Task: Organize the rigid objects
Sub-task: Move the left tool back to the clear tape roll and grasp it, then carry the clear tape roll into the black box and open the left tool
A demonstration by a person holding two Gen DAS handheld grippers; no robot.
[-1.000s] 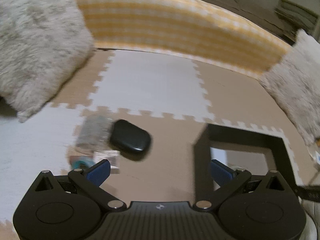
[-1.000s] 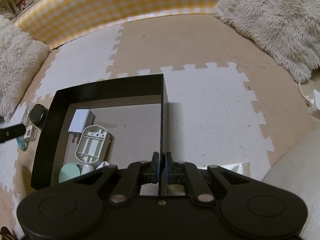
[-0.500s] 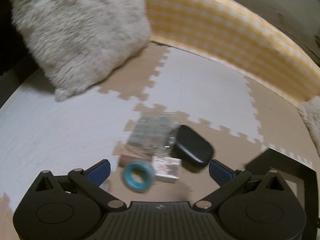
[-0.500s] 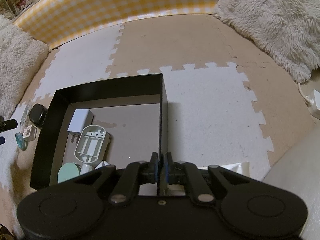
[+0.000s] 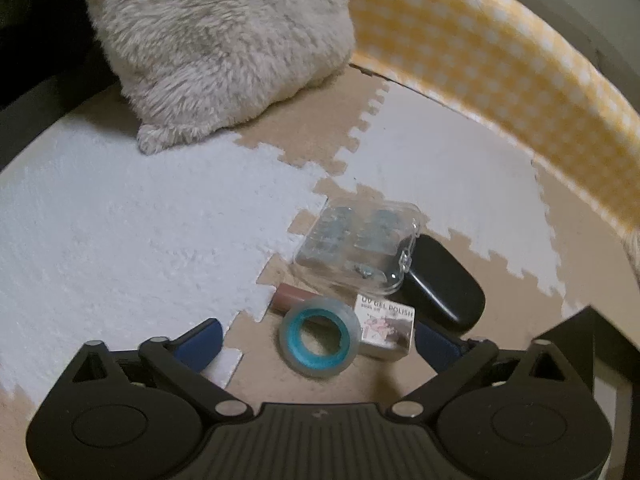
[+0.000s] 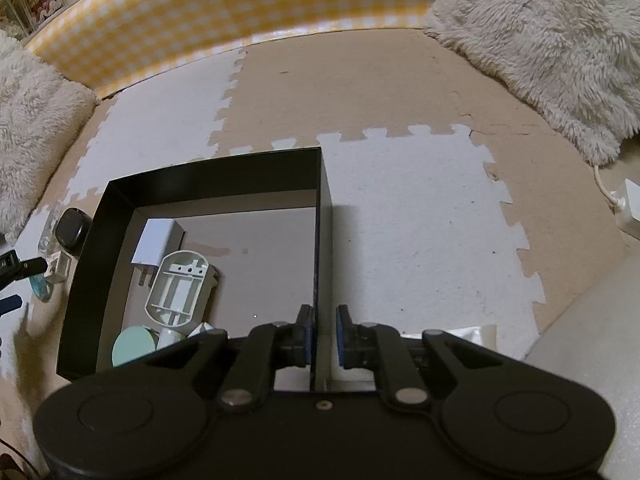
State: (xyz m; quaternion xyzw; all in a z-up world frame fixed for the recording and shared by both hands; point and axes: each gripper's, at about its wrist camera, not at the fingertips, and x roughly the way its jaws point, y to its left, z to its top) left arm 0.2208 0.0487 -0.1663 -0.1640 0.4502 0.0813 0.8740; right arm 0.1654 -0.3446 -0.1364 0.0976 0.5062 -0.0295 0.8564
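Observation:
My left gripper [image 5: 318,342] hangs low over a cluster of small items on the foam mat, its jaws wide and closing. A teal-cored tape roll [image 5: 318,338] and a small gel polish box [image 5: 386,326] lie between the blue pads, untouched. Behind them are a brown tube [image 5: 288,298], a clear plastic case [image 5: 360,248] and a black case [image 5: 440,284]. My right gripper [image 6: 324,336] straddles the right wall of the black box [image 6: 320,220], jaws opening, pads just off the wall. Inside the box lie a white charger [image 6: 154,240], a white oval frame [image 6: 178,288] and a mint lid [image 6: 134,346].
Fluffy cushions [image 5: 216,40] [image 6: 540,40] sit at the mat's edges, backed by a yellow checked bumper [image 5: 500,52]. A white adapter with its cable [image 6: 628,208] lies at the far right. The black box's corner [image 5: 580,332] stands just right of the left gripper.
The left gripper swung left and dropped toward the small items, which now lie between its narrowing jaws. The right gripper's pads parted from the box wall they had pinched; that hand stayed put.

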